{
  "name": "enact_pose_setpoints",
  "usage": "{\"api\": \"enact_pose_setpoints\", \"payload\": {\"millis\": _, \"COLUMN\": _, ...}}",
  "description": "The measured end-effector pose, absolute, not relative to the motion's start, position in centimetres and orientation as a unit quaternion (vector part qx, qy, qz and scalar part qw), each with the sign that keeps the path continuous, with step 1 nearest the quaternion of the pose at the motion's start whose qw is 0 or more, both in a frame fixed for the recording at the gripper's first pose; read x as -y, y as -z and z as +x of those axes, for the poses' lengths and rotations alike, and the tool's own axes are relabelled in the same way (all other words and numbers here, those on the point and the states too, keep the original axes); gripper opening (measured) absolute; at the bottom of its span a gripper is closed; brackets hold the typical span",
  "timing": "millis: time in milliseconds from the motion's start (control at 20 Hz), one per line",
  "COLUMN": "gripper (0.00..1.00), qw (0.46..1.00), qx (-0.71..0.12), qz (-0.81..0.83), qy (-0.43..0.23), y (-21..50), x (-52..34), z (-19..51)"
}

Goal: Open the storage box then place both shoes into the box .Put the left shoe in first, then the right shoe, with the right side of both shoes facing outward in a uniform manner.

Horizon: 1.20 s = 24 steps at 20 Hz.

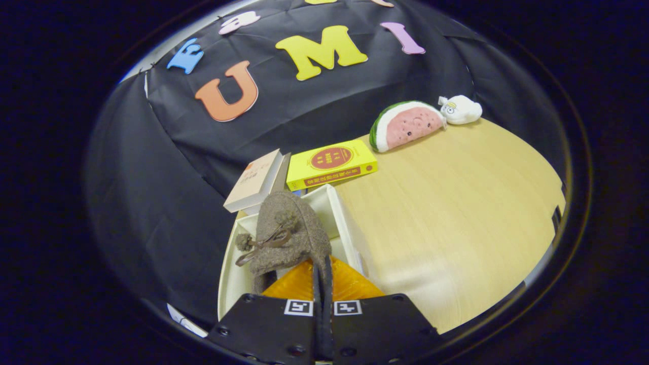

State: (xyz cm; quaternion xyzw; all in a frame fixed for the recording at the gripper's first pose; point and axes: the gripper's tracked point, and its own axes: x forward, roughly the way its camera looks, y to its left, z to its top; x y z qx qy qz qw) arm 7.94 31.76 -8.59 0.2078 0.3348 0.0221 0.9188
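Now we have a brown felt shoe [286, 238] pinched in the tongs [323, 284]: the two fingers are drawn nearly together, gripping the thin edge of the shoe's collar, so that the shoe hangs just ahead of them over the open white storage box [345, 213]. Its bow and pompoms face us and to the left, while the toe points away, toward the books. Whether this is the left shoe or the right we cannot tell from here, and the inside of the box beneath the shoe is mostly hidden, so we cannot say if another shoe already lies there.

To do this step well, we judge that we should lower the shoe straight down between the box walls, keeping it level so the sole meets the bottom flat rather than toe first. We should check that the shoe's right side is turned toward the open face of the box before letting go; a small twist of the wrist now is easier than nudging later. The grip is on soft felt, which may sag or slip, so we should move slowly and release only once the sole rests.

Beyond the box, a tan book [256, 181] and a yellow book [332, 163] lie on the bench [456, 213], with a watermelon plush [405, 125] and a small white plush [460, 109] farther off; none of them crowds our path.
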Motion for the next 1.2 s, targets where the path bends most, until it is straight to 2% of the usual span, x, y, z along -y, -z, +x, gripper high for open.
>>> {"api": "enact_pose_setpoints", "payload": {"millis": 200, "gripper": 0.18, "qw": 0.917, "qx": -0.330, "qz": 0.221, "qy": -0.043, "y": 7.9, "x": -32.1, "z": 7.6}}
{"api": "enact_pose_setpoints", "payload": {"millis": 250, "gripper": 0.25, "qw": 0.918, "qx": -0.331, "qz": 0.213, "qy": -0.043, "y": 8.0, "x": -32.1, "z": 7.4}}
{"api": "enact_pose_setpoints", "payload": {"millis": 400, "gripper": 0.30, "qw": 0.920, "qx": -0.326, "qz": 0.211, "qy": -0.059, "y": 7.3, "x": -32.4, "z": 7.0}}
{"api": "enact_pose_setpoints", "payload": {"millis": 450, "gripper": 0.40, "qw": 0.920, "qx": -0.319, "qz": 0.218, "qy": -0.071, "y": 6.7, "x": -32.7, "z": 6.8}}
{"api": "enact_pose_setpoints", "payload": {"millis": 550, "gripper": 0.72, "qw": 0.927, "qx": -0.304, "qz": 0.206, "qy": -0.080, "y": 5.4, "x": -32.4, "z": 6.4}}
{"api": "enact_pose_setpoints", "payload": {"millis": 650, "gripper": 0.85, "qw": 0.939, "qx": -0.277, "qz": 0.185, "qy": -0.083, "y": 4.1, "x": -31.6, "z": 6.2}}
{"api": "enact_pose_setpoints", "payload": {"millis": 800, "gripper": 0.94, "qw": 0.955, "qx": -0.231, "qz": 0.166, "qy": -0.082, "y": 1.8, "x": -29.4, "z": 5.7}}
{"api": "enact_pose_setpoints", "payload": {"millis": 1200, "gripper": 0.96, "qw": 0.993, "qx": -0.067, "qz": 0.071, "qy": -0.062, "y": -4.2, "x": -19.6, "z": 3.5}}
